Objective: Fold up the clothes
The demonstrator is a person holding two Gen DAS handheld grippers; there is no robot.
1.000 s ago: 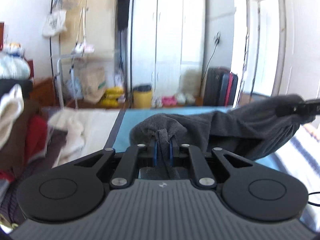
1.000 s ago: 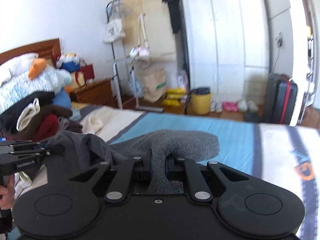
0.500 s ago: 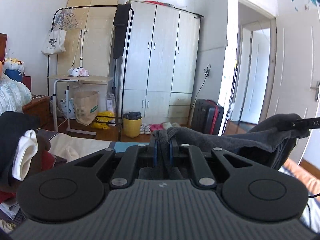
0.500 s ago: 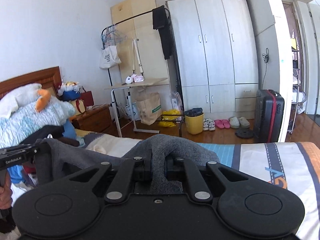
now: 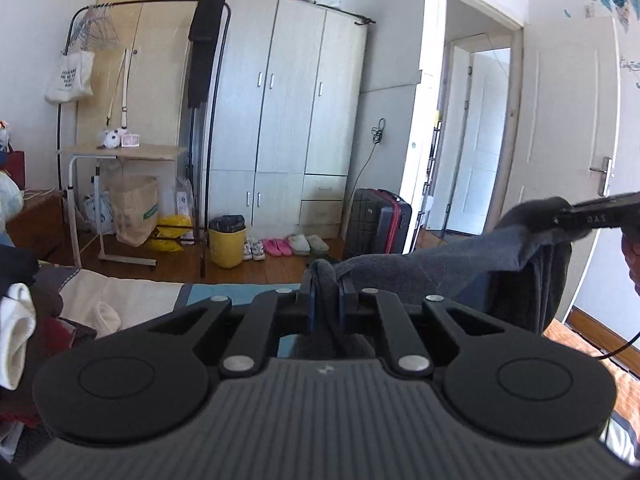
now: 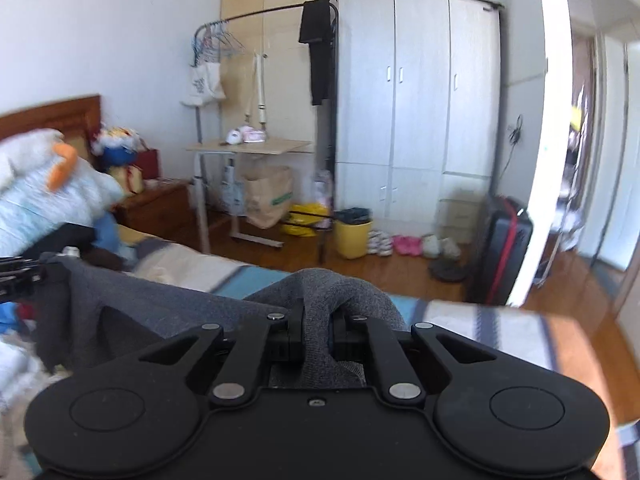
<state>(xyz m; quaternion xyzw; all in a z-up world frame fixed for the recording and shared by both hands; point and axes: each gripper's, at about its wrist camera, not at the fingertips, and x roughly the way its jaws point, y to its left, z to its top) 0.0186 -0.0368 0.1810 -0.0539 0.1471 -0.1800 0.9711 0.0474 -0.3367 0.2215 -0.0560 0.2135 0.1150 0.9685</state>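
Left tool [image 5: 325,294] is clamped on 1 bunched edge of the grey garment [image 5: 420,272]; right tool [image 6: 318,320] pinches another bunched edge of it. The garment hangs stretched between the 2 tools, held clear above the bed [image 6: 460,316]. A heap of clothes [image 5: 24,320] lies on the bed to the left. Beyond stand a yellow bin [image 5: 227,242], a suitcase [image 5: 378,220] and a white wardrobe [image 5: 288,112].
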